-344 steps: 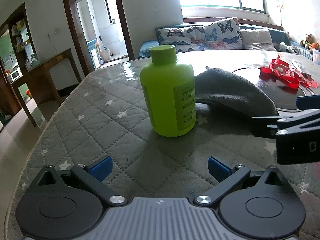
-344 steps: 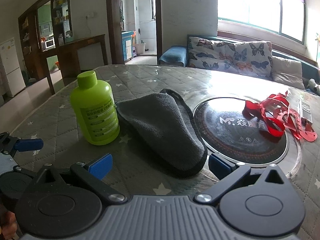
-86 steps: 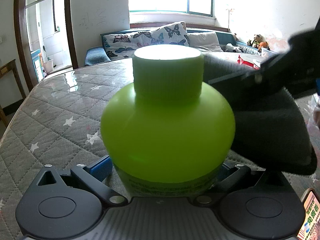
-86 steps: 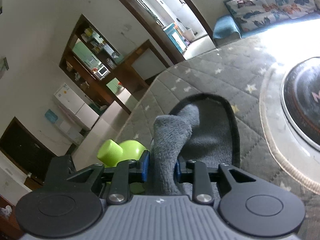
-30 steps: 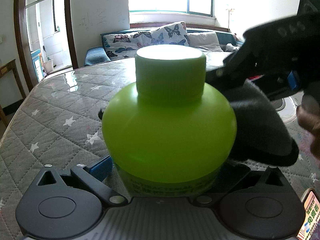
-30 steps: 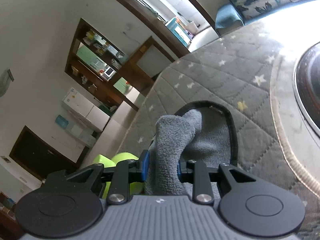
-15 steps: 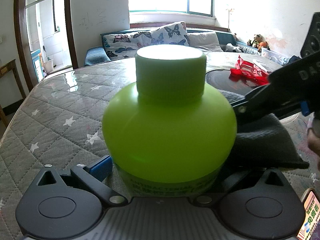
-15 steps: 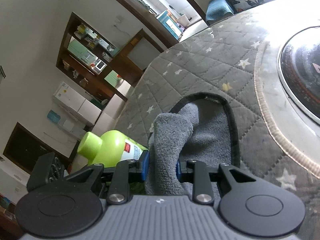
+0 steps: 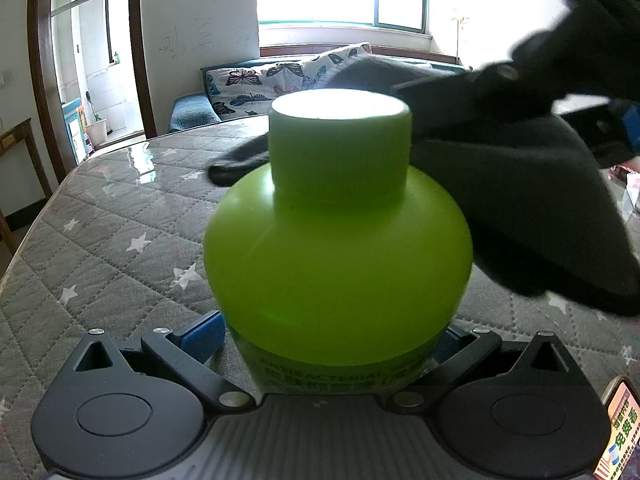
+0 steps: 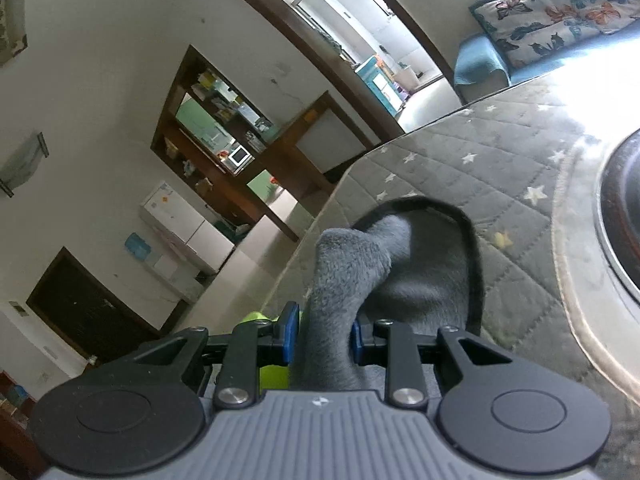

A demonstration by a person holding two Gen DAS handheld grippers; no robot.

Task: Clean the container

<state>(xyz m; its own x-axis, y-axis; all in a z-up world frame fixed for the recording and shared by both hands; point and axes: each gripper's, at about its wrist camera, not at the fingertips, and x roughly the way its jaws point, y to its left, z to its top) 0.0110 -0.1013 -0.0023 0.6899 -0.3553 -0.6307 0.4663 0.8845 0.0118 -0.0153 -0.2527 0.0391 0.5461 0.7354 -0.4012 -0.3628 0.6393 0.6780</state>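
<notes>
On the left, the table (image 9: 100,240) ran out under a grey quilted cover printed with white stars, its near-left edge curving away toward a doorway and floor; that side lay bare, with free room. The left gripper (image 9: 328,336) held the green bottle (image 9: 338,248) by its lower body, blue pads pressed to both sides, jaws closed on it. The bottle stood upright at the centre of the left wrist view, cap on, filling most of it and hiding what lay straight ahead. From the right, the dark cloth (image 9: 520,208) draped against the bottle's cap and right shoulder, crowding that side. The right gripper (image 10: 322,338) pinched a fold of this cloth between its blue pads, jaws clamped on it, and the rest hung down to the table. A sliver of green showed just left of those fingers. Farther right, a round black cooktop (image 10: 624,216) sat in the table, well apart. A sofa with butterfly cushions (image 9: 280,80) stood beyond the far edge.
</notes>
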